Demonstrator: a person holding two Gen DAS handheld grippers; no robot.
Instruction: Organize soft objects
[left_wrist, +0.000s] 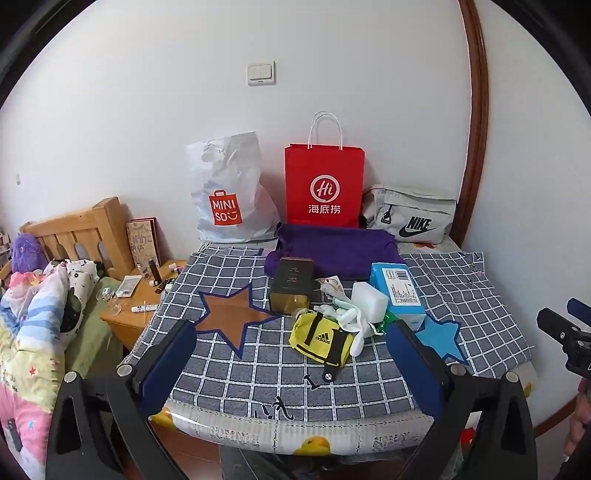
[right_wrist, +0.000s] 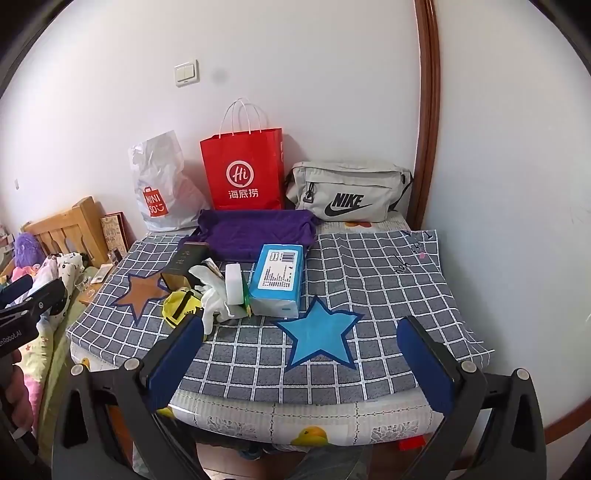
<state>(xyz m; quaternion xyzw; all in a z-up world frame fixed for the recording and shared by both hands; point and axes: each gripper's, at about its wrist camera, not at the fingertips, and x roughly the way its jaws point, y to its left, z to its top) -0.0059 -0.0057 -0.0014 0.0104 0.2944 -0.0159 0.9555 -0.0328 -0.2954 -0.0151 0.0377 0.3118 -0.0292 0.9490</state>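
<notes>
Both grippers are hanging over the near edge of the table, jaws spread wide and gripping nothing: the left gripper (left_wrist: 291, 354) is framing the yellow pouch (left_wrist: 320, 339), the right gripper (right_wrist: 301, 354) is framing the blue star patch (right_wrist: 320, 334) on the checked cloth (right_wrist: 388, 266). The soft things are sitting heaped mid-table: the pouch nearest, white gloves (left_wrist: 352, 321) lying against its right side, a white sponge block (left_wrist: 368, 297) just behind them, and a blue tissue pack (right_wrist: 277, 278) on the right. A dark tin (left_wrist: 291, 286) is standing at the heap's far left, partly blocking a folded purple cloth (left_wrist: 332, 249) behind it. Along the wall, far back, a white Miniso bag (left_wrist: 229, 195), a red paper bag (left_wrist: 323, 184) and a grey Nike bag (right_wrist: 349, 192) are lining up left to right. Something green is peeking out under the sponge, too covered to identify. A bedside cabinet (left_wrist: 133, 306) with small clutter is standing left of the table, its items too small to name.
</notes>
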